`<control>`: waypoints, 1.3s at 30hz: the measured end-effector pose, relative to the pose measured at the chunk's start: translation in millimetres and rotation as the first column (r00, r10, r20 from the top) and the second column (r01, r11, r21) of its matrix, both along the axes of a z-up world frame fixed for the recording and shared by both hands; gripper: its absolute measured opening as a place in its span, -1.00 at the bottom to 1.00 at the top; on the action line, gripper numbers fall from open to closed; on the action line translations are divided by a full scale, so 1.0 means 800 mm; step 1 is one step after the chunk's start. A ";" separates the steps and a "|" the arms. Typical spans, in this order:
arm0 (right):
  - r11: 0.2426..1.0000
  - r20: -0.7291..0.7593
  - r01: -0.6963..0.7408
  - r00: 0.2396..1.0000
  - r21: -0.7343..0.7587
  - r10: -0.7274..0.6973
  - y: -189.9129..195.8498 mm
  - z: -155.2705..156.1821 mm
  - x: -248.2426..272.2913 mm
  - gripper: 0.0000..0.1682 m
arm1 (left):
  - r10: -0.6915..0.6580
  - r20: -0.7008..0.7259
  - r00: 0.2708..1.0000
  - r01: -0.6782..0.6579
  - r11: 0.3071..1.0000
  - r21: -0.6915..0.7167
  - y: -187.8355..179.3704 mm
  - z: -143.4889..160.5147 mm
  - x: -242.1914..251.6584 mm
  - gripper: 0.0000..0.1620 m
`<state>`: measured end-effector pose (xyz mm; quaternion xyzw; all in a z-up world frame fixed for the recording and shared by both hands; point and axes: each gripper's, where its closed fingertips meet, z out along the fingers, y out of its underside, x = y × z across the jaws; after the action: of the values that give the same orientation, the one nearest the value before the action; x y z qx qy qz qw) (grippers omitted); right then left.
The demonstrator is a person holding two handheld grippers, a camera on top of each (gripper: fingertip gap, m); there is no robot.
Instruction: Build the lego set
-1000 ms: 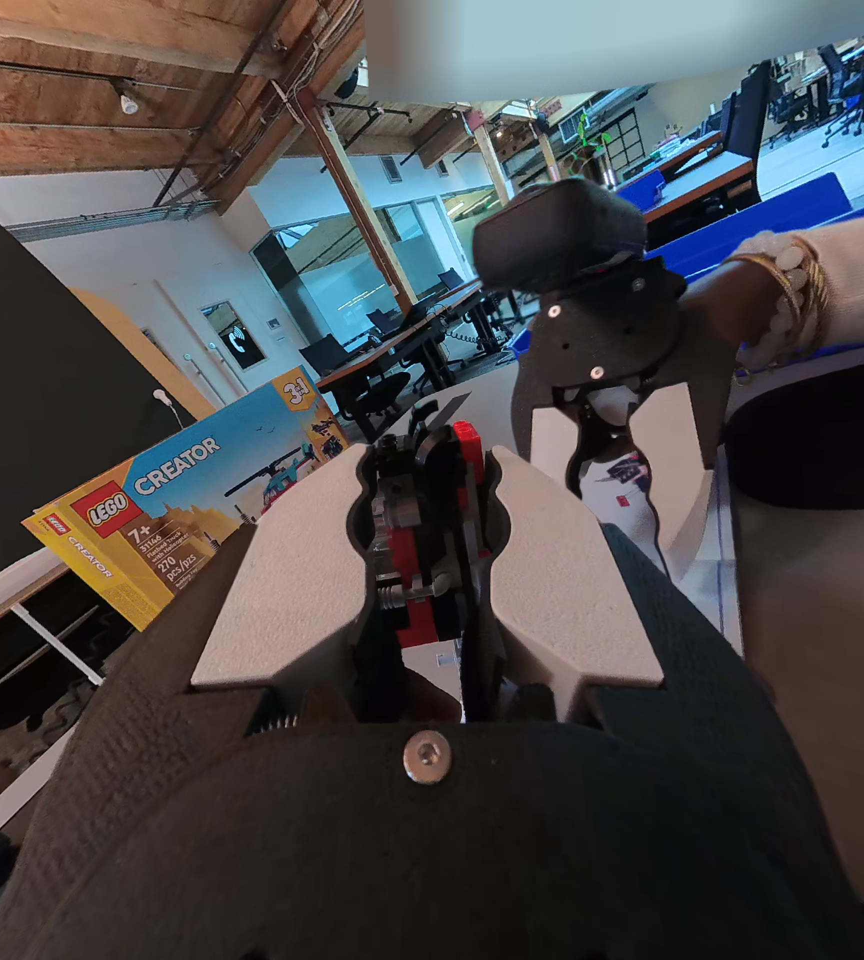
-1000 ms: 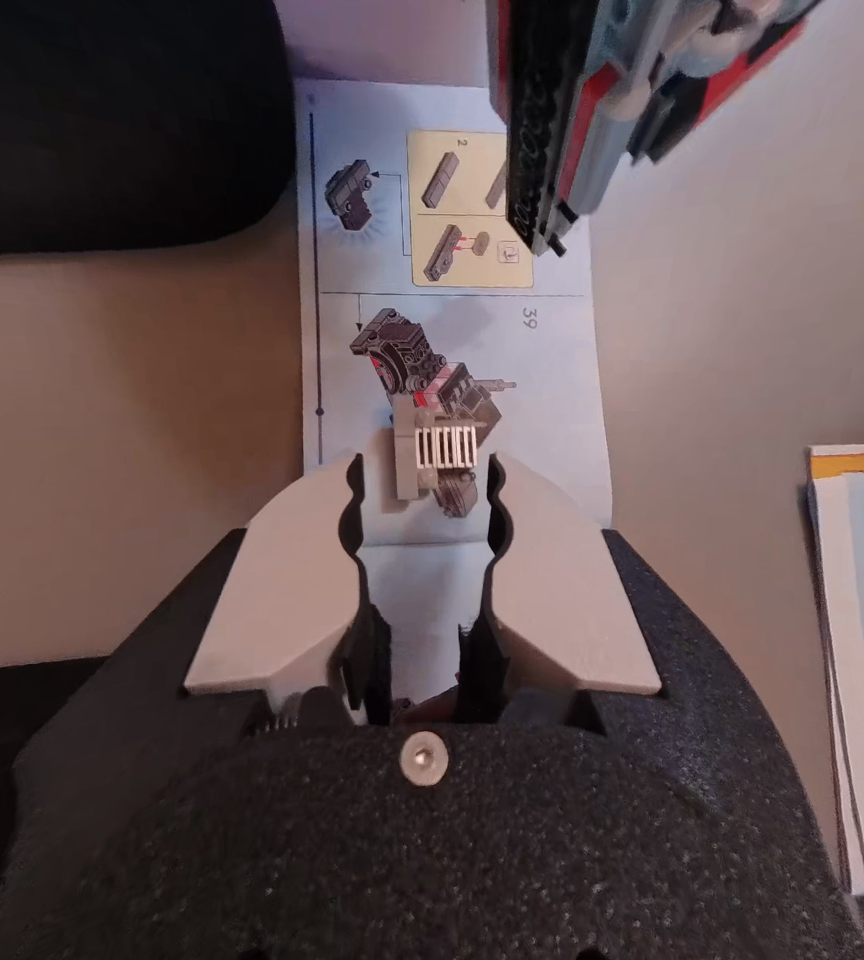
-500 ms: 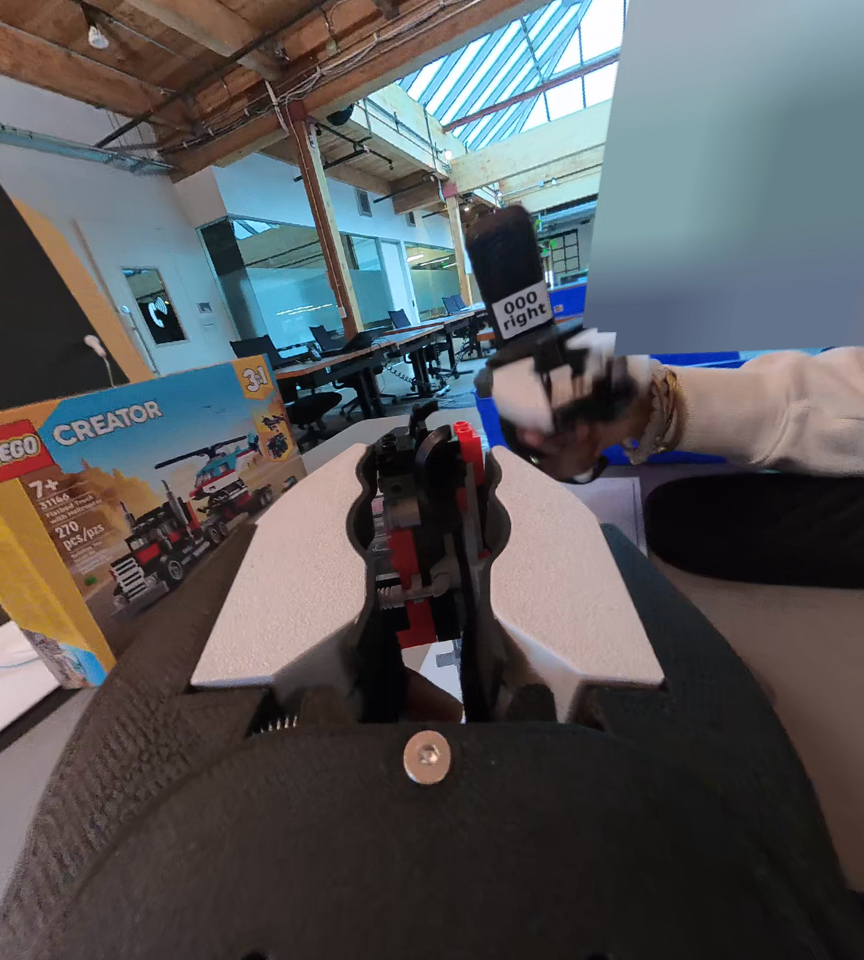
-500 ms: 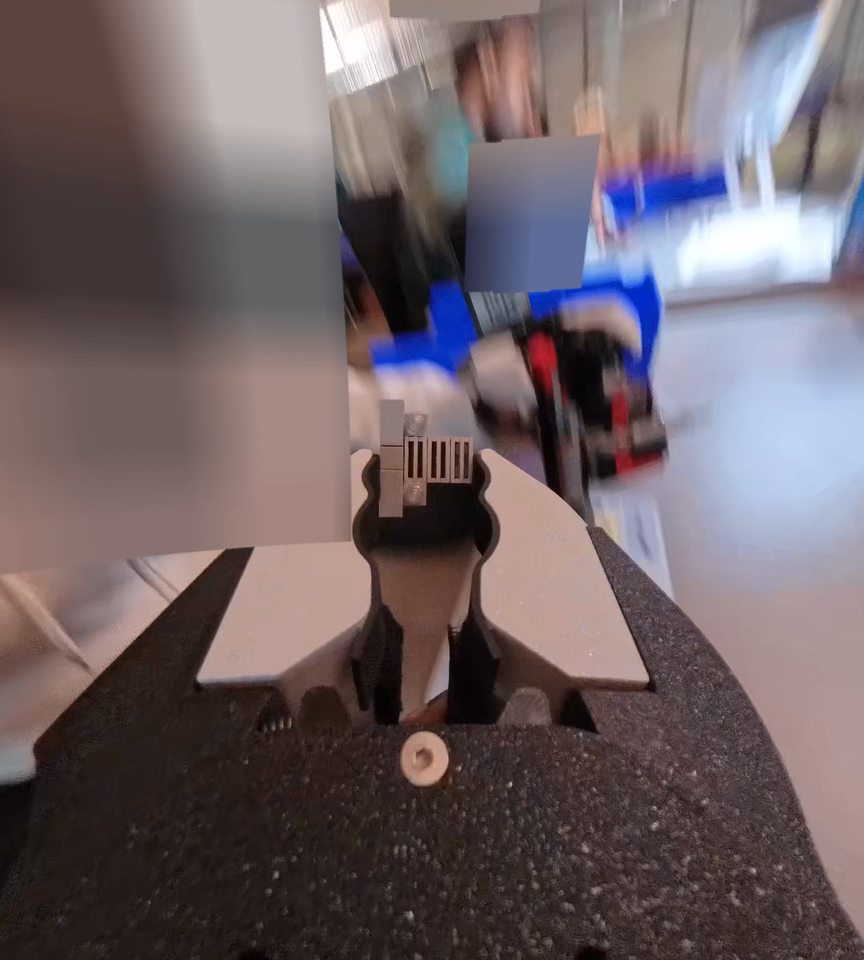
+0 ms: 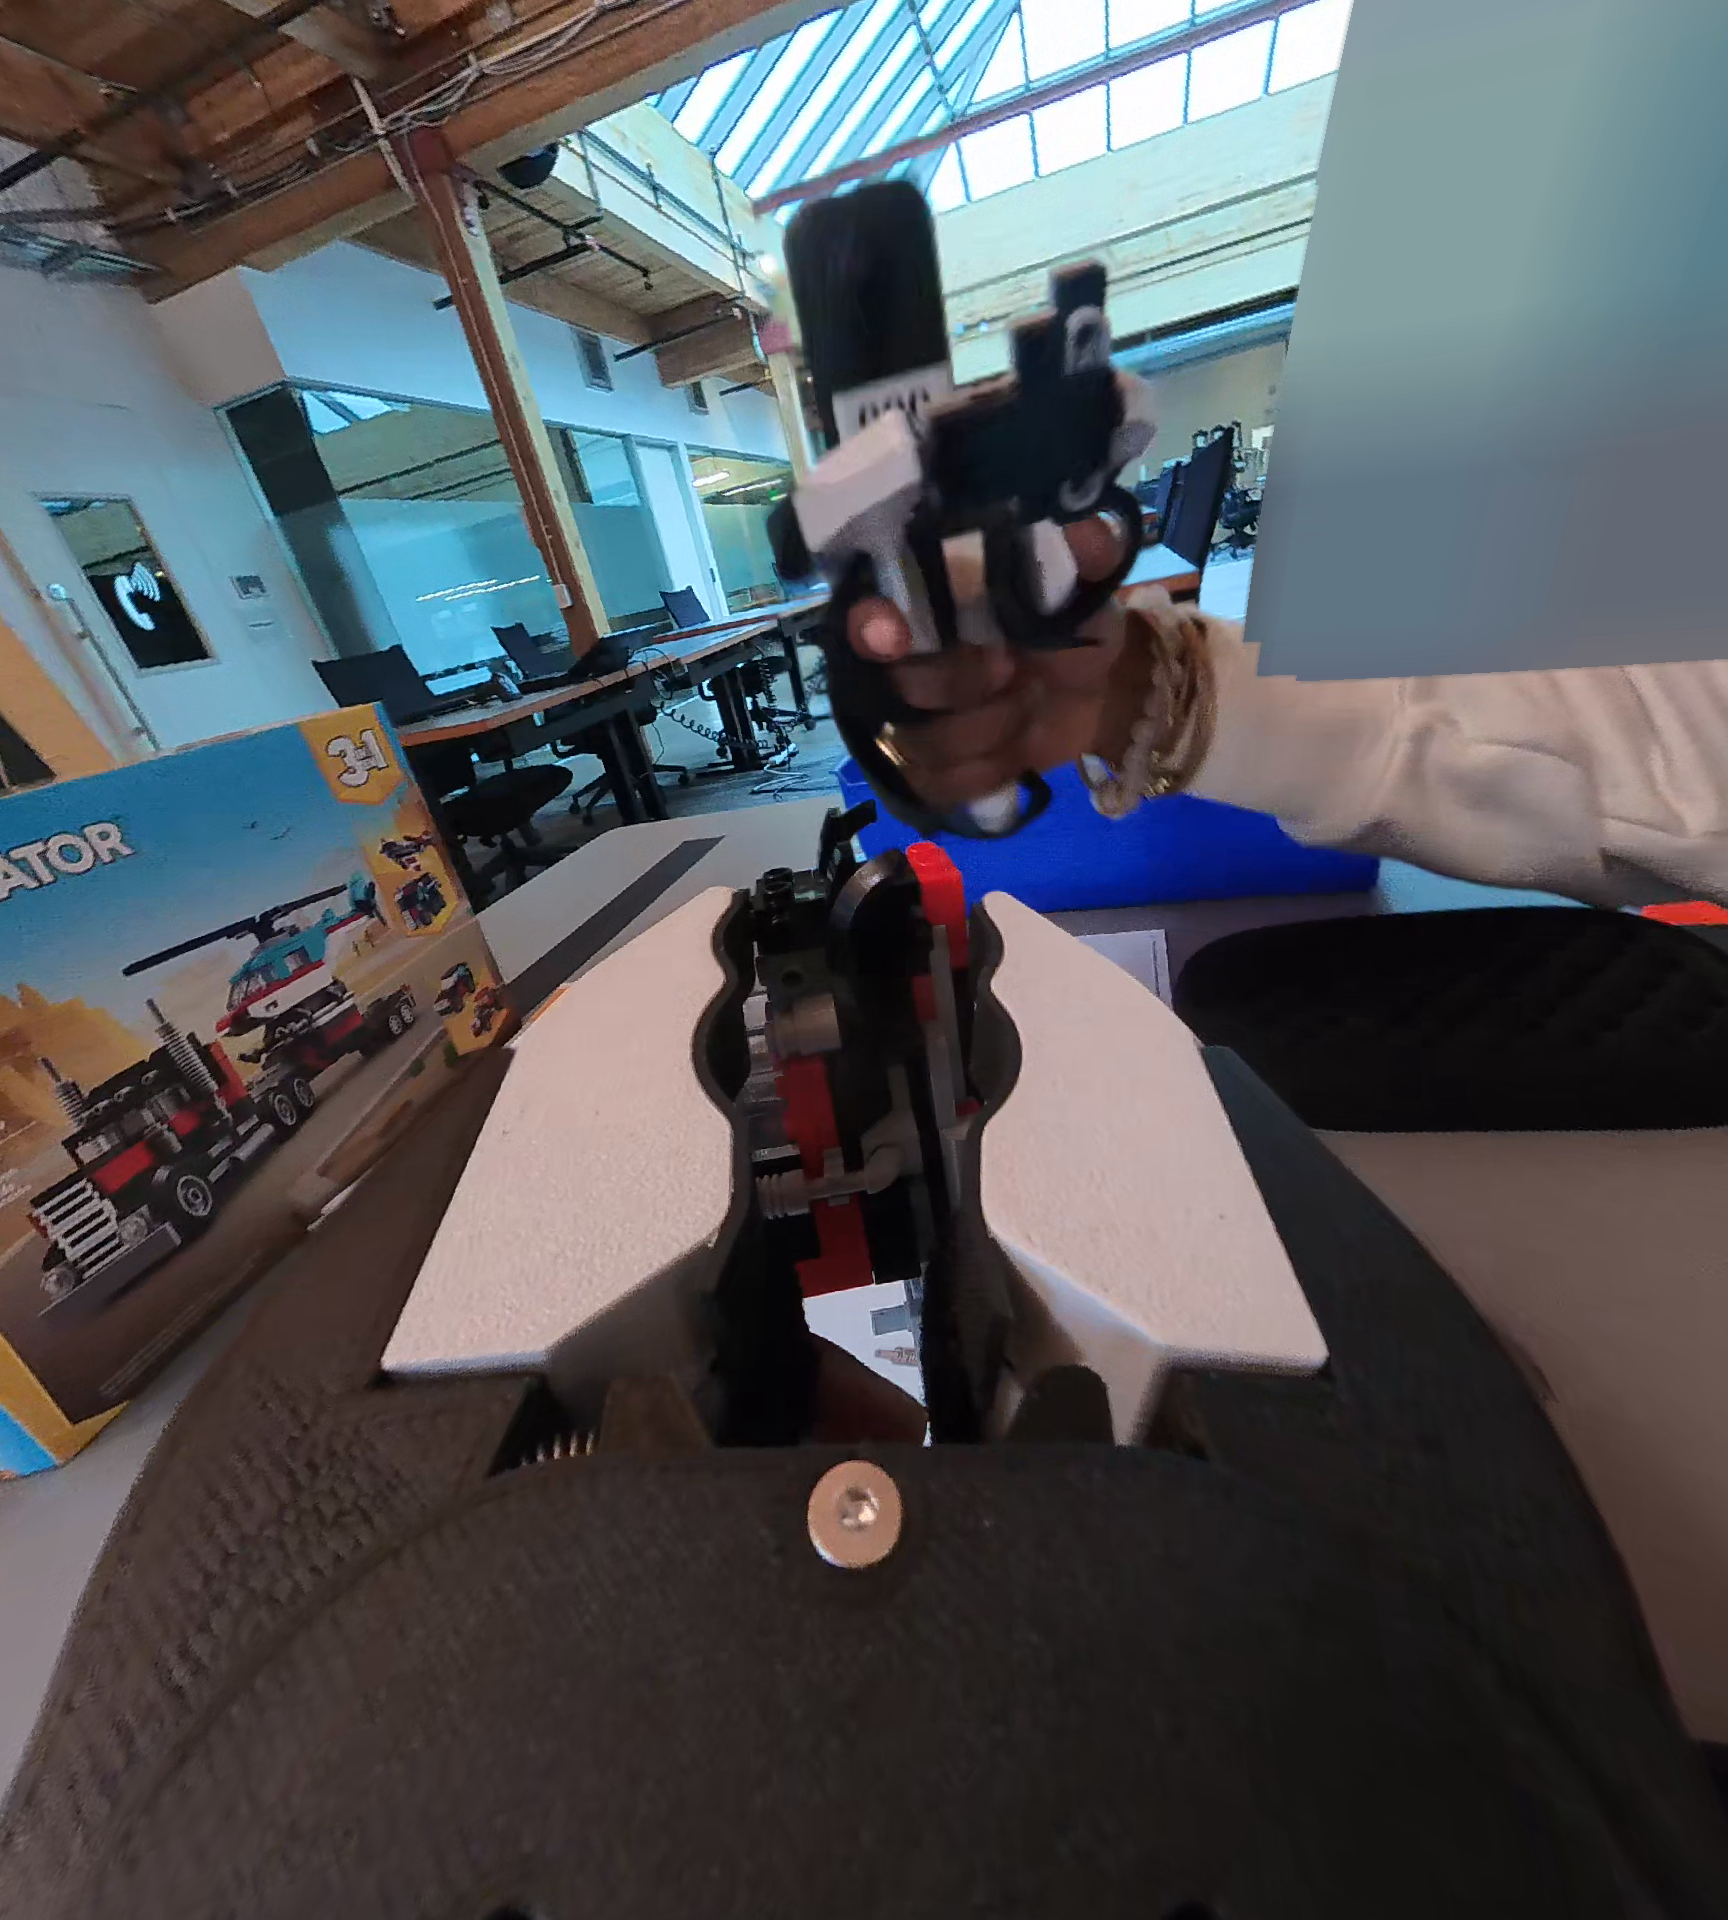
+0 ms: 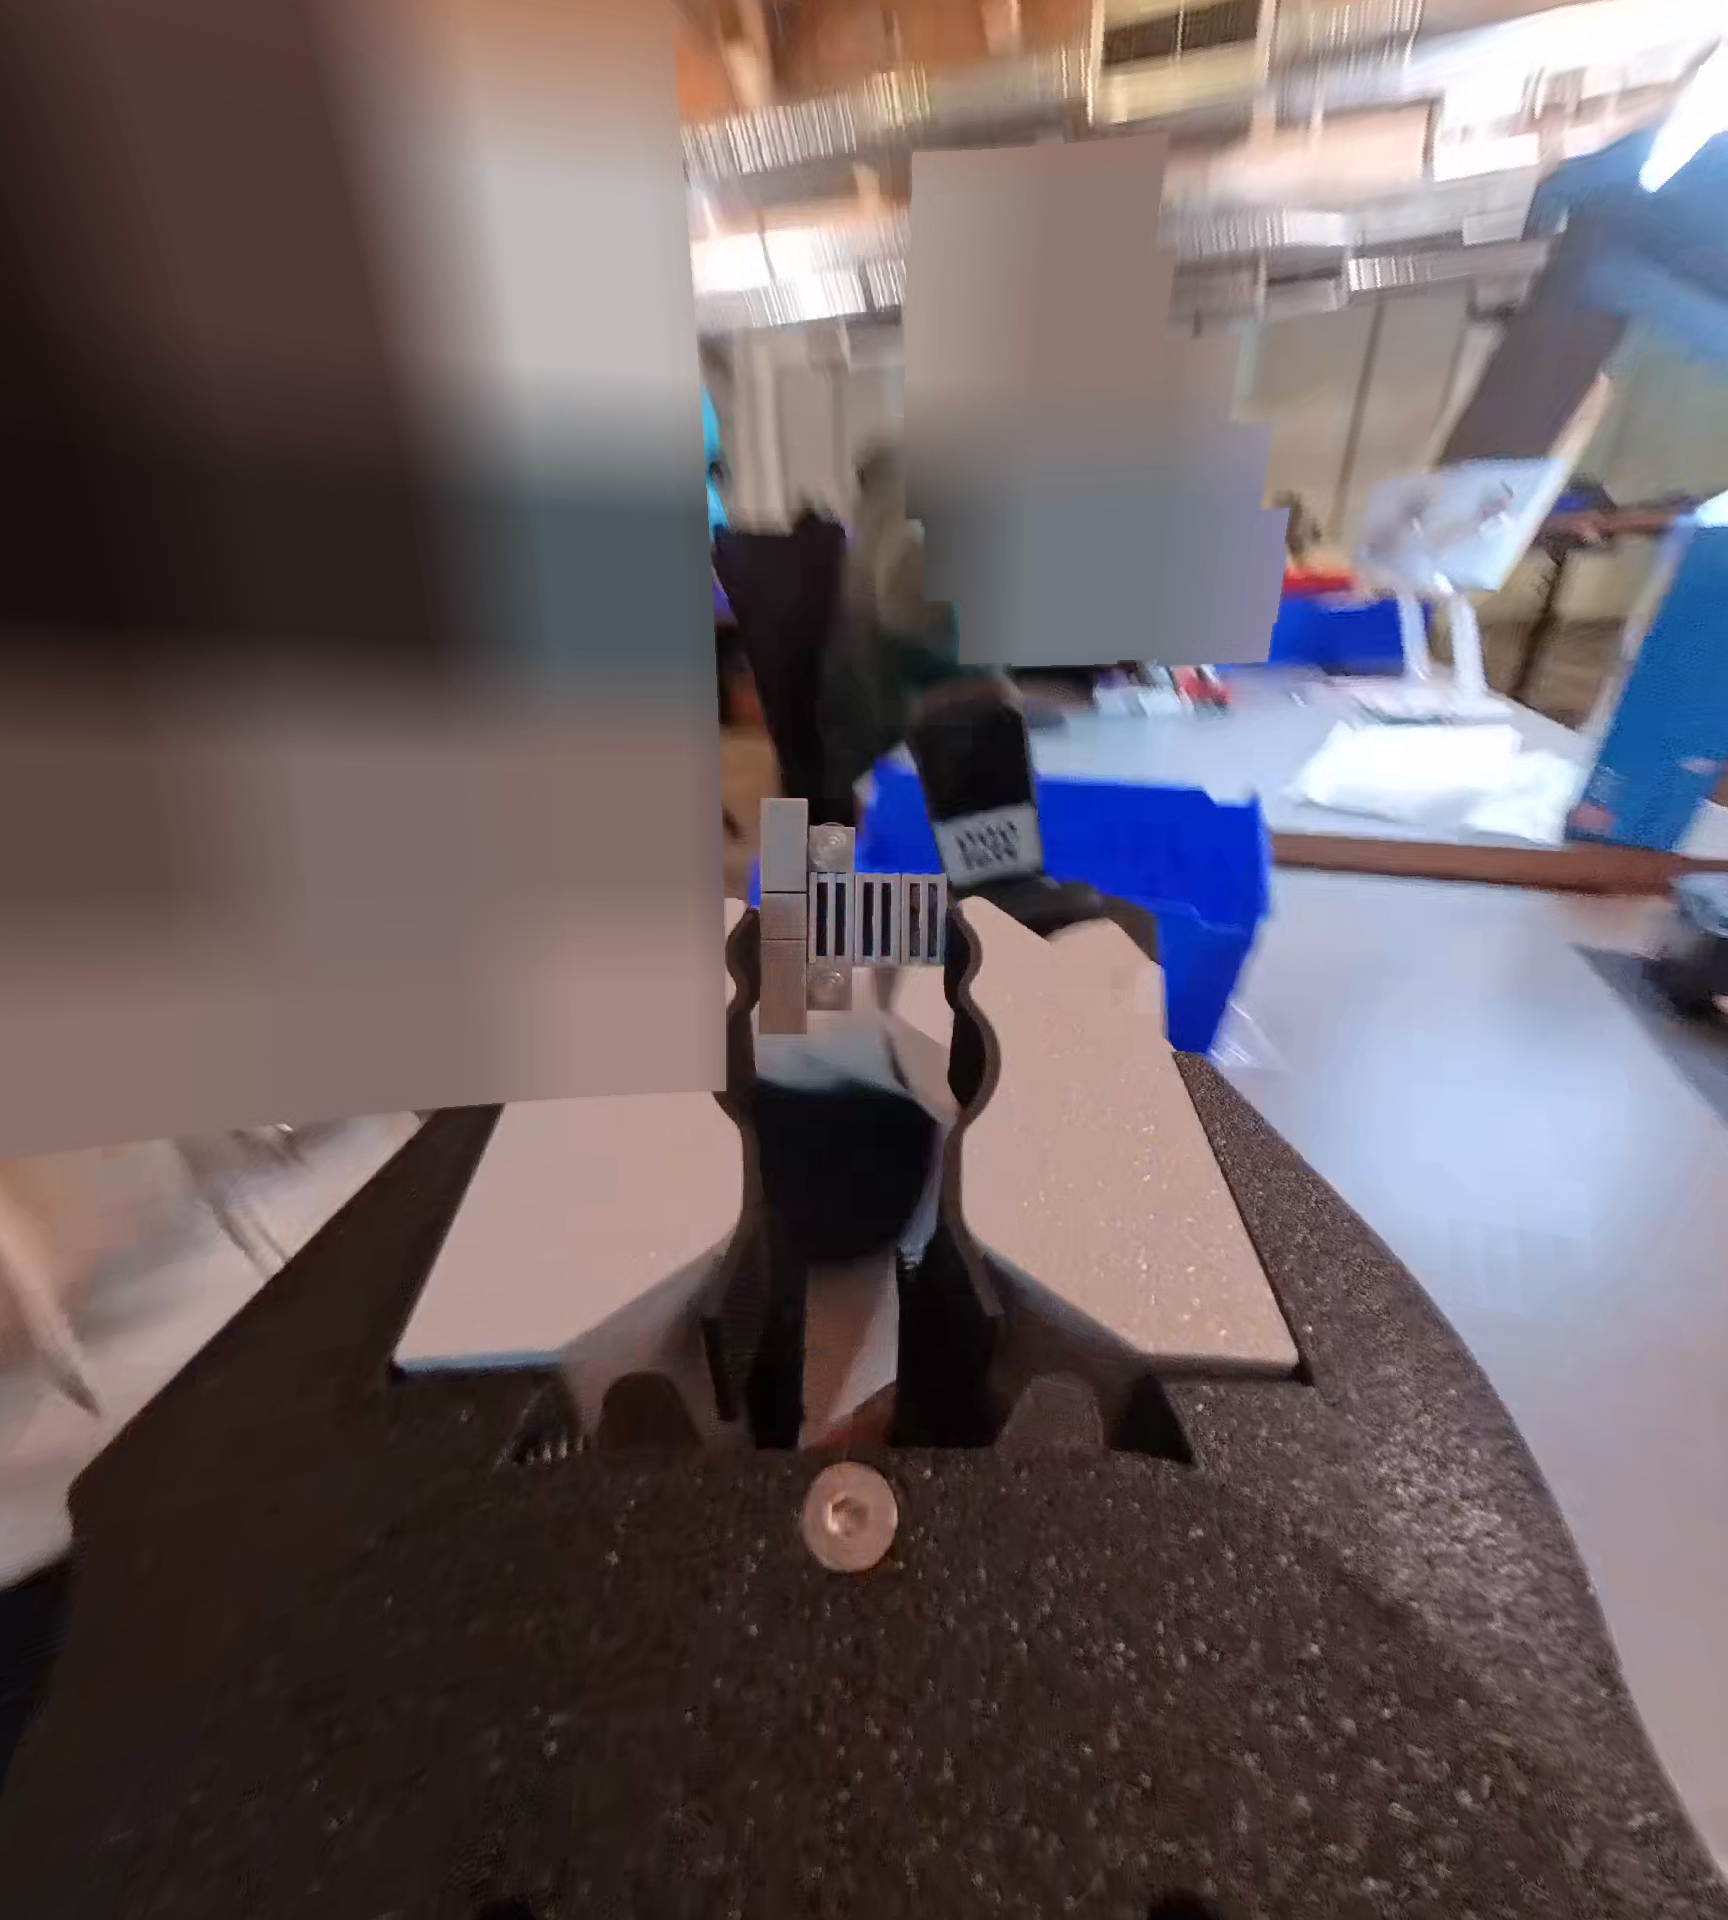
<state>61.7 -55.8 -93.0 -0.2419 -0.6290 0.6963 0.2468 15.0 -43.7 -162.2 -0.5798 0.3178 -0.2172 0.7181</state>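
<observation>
Lego truck (image 5: pixel 855 1081) above grey table (image 5: pixel 1566 1247), seemingly open office.

Lego box (image 5: pixel 164 1039) cut off left, right gripper (image 5: pixel 953 520) blurred (motion)

Each hand-held gripper (image 5: pixel 855 997) has pale fingers, a black textured body, one screw; cream sleeve (image 5: pixel 1525 769), seemingly beaded bracelets (image 5: pixel 1156 717).

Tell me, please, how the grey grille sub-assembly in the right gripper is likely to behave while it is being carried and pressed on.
The grey grille sub-assembly looks small and probably light. The right gripper pinches it only at the fingertips, so it could pivot or slip under pressure. It is built of several small pieces, among them a slotted grille and side bricks, so a hard push might pop one off.
</observation>
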 end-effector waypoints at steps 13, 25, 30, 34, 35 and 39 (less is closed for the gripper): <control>0.633 0.277 -0.090 0.940 0.769 -0.202 -0.016 -0.070 -0.048 -0.59 | -0.042 -0.093 0.995 0.043 0.999 0.013 -0.006 -0.008 0.022 -0.51; 0.557 0.343 -0.133 0.893 0.820 -0.291 -0.005 -0.090 -0.043 -0.60 | -0.011 -0.190 0.982 0.014 1.000 0.011 -0.003 -0.019 0.029 -0.51; 0.451 0.341 -0.156 0.866 0.879 -0.365 0.006 -0.099 -0.039 -0.59 | 0.006 -0.241 0.971 -0.015 0.999 -0.034 0.003 -0.030 0.031 -0.51; 0.373 0.317 -0.172 0.873 0.912 -0.372 0.005 -0.102 -0.036 -0.59 | 0.008 -0.249 0.969 -0.023 0.998 -0.056 0.005 -0.034 0.031 -0.51; 0.349 0.306 -0.172 0.874 0.921 -0.377 0.006 -0.102 -0.035 -0.59 | 0.009 -0.250 0.968 -0.024 0.998 -0.058 0.006 -0.034 0.031 -0.51; 0.282 0.294 -0.187 0.863 0.941 -0.410 0.007 -0.102 -0.034 -0.59 | 0.017 -0.267 0.964 -0.033 0.998 -0.055 0.006 -0.035 0.032 -0.51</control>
<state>34.2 -50.0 -174.8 -0.2580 -0.9365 0.0767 0.2246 40.2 -38.9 -190.2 -0.6286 0.3973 -0.1376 0.6543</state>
